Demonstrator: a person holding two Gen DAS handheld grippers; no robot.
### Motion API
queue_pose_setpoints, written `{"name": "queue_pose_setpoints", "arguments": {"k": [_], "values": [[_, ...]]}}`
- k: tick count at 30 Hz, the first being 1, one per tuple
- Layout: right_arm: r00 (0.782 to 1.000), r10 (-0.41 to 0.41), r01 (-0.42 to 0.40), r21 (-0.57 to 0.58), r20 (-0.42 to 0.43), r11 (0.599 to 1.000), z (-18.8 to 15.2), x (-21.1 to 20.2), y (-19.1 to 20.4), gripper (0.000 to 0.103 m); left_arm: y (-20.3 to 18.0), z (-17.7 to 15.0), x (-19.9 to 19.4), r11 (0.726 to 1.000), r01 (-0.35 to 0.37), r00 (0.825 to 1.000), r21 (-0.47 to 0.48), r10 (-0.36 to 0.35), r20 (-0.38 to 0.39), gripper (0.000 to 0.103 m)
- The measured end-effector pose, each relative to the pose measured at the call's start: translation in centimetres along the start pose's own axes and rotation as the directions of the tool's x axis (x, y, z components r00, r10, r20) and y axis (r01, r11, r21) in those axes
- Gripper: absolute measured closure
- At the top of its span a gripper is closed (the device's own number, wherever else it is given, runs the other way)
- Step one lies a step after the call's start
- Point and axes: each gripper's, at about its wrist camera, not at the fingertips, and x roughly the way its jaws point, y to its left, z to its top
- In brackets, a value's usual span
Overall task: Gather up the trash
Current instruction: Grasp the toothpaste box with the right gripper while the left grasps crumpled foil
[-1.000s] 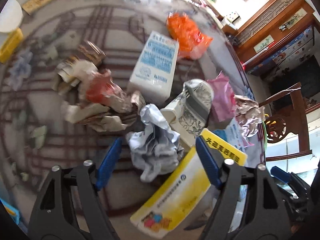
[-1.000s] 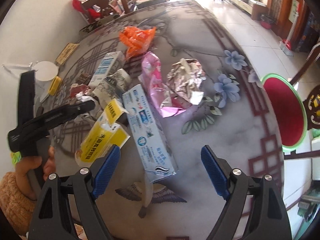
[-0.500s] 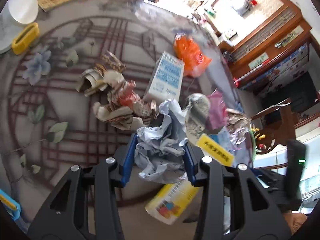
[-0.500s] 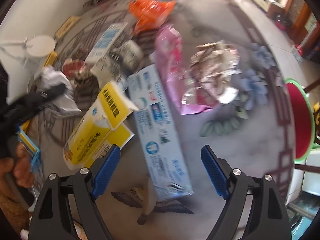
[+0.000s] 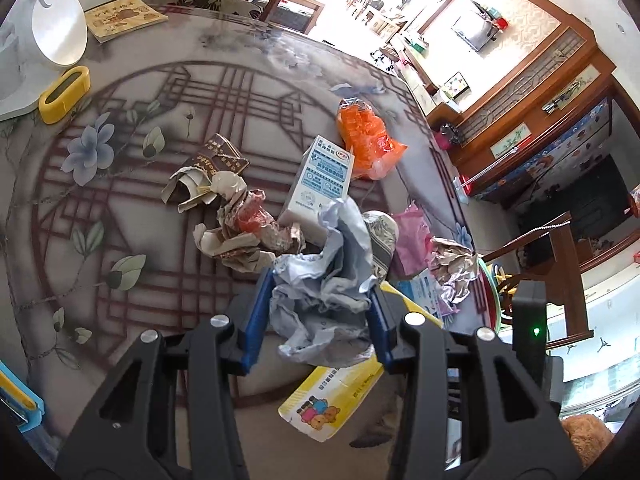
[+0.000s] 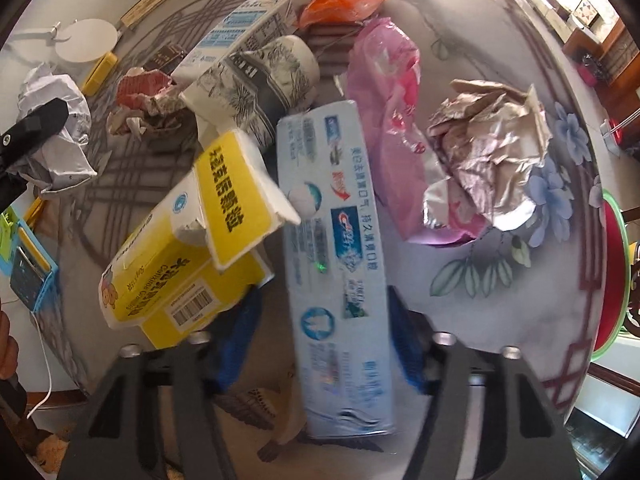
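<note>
A: What do the left tongs (image 5: 320, 316) hold?

B: A crumpled paper wad (image 5: 326, 280), pinched between both pads and lifted off the tabletop (image 5: 120, 208). It looks light and soft, so it squashes, not slips.

A: And the right tongs (image 6: 320, 328)?

B: Their jaws have just been closing around the toothpaste box (image 6: 340, 272), which lies flat beside the yellow carton (image 6: 180, 264). Blurred, but the pads seem to meet its long sides. I'd judge thin card, light and crushable; grip near mid-length, gently.
</note>
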Motion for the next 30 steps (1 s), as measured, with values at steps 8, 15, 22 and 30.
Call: {"name": "queue_pose_setpoints", "arguments": {"k": [8, 15, 22, 30], "values": [[0.994, 0.054, -0.058, 0.038, 0.093, 0.998, 0.0, -3.2, -0.7, 0.067, -0.5, 0.3, 0.7, 1.0, 0.018, 1.0, 0.015, -0.018, -0.012, 0.061], [0.983, 0.085, -0.095, 0.057, 0.164, 0.994, 0.3, -6.3, -1.1, 0.067, -1.1, 0.2, 1.2, 0.999, 0.039, 0.999, 0.03, -0.038, -0.031, 0.061], [0.969, 0.099, -0.115, 0.06, 0.228, 0.991, 0.7, -8.7, -0.8, 0.067, -2.6, 0.3, 1.0, 0.996, 0.068, 0.997, 0.061, -0.067, -0.023, 0.061], [0.958, 0.105, -0.127, 0.066, 0.268, 0.99, 0.5, -10.1, -0.7, 0.067, -3.4, 0.1, 1.0, 0.993, 0.088, 0.996, 0.078, -0.086, -0.029, 0.061]]}}
